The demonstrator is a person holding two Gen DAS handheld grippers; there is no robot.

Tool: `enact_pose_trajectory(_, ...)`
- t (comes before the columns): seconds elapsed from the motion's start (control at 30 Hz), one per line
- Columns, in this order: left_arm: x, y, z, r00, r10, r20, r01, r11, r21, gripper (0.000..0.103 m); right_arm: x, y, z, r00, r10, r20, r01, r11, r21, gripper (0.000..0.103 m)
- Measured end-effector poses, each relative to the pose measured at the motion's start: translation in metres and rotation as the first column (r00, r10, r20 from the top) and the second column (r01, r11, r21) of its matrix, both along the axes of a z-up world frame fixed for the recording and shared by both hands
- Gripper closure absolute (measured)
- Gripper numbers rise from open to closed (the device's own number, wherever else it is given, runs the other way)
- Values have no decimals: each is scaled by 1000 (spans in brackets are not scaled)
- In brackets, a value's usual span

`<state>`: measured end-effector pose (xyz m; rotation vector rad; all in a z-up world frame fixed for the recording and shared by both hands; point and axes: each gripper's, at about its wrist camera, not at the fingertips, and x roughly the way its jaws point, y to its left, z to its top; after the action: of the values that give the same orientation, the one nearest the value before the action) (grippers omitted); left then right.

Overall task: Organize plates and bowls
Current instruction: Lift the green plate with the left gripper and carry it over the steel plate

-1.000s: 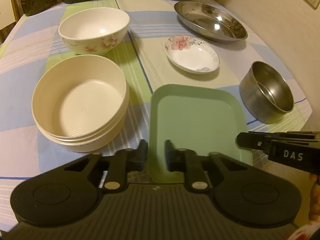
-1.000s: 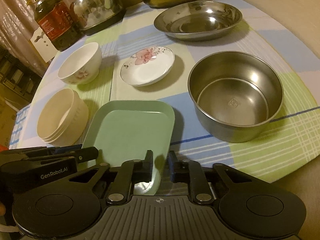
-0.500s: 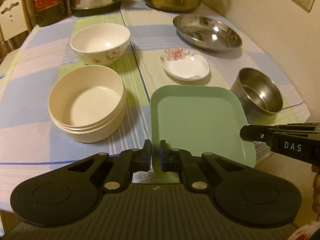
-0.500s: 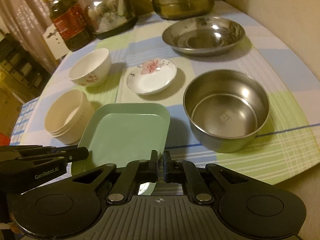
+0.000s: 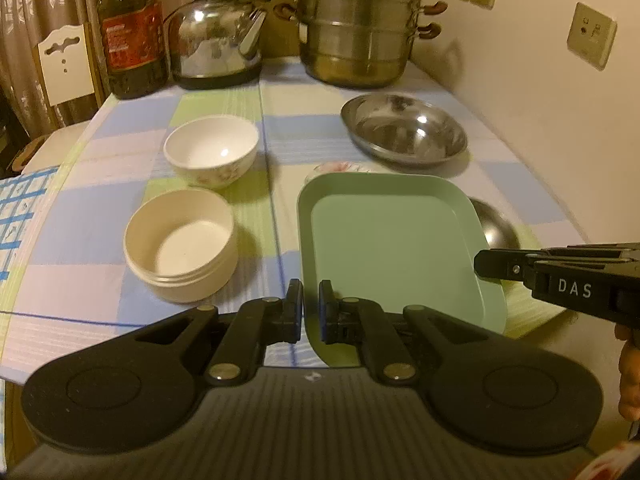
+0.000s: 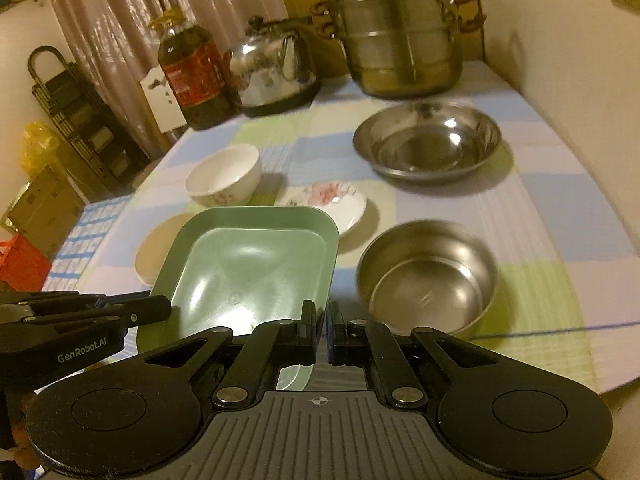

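Observation:
Both grippers are shut on the near edge of a green square plate, which is lifted off the table. My left gripper pinches its near left corner; my right gripper pinches its near right corner. On the table lie stacked cream bowls, a white flowered bowl, a small flowered saucer partly hidden behind the plate, a steel bowl and a wide steel dish.
At the back of the table stand an oil bottle, a steel kettle and a stacked steamer pot. A wall runs along the right side. The table's front edge is just beneath the grippers.
Both grippers closed on the green plate's near edge and raised it off the table. The lifted plate now hides part of the saucer and steel bowl.

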<state>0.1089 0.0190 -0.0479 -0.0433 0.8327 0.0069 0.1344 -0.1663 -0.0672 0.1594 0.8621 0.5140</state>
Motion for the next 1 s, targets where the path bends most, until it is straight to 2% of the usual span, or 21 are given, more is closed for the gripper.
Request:
enact_pose_trajectory(0.13,8,-15,5,1000,-14,13,15,1000,-5,96,6,-15,7,1000,-13,15,13,1000,1,98)
enact_pose_trajectory(0.4,60,-35,8,995,-100,32,100,995,-13,96,38,-43,13,995,-97,22,97,995,9,98)
enact_pose_trajectory(0.73,157,-44,4,974,-222,35,223,974,-31,96,107,-58,11,973,-229,20,230,973,-16,98)
enact_pose_trajectory(1.0,229,-47,-12,966,-257,27,258,966,-35,96,173,-57,-4,959,-283,33,284,958,-42,98)
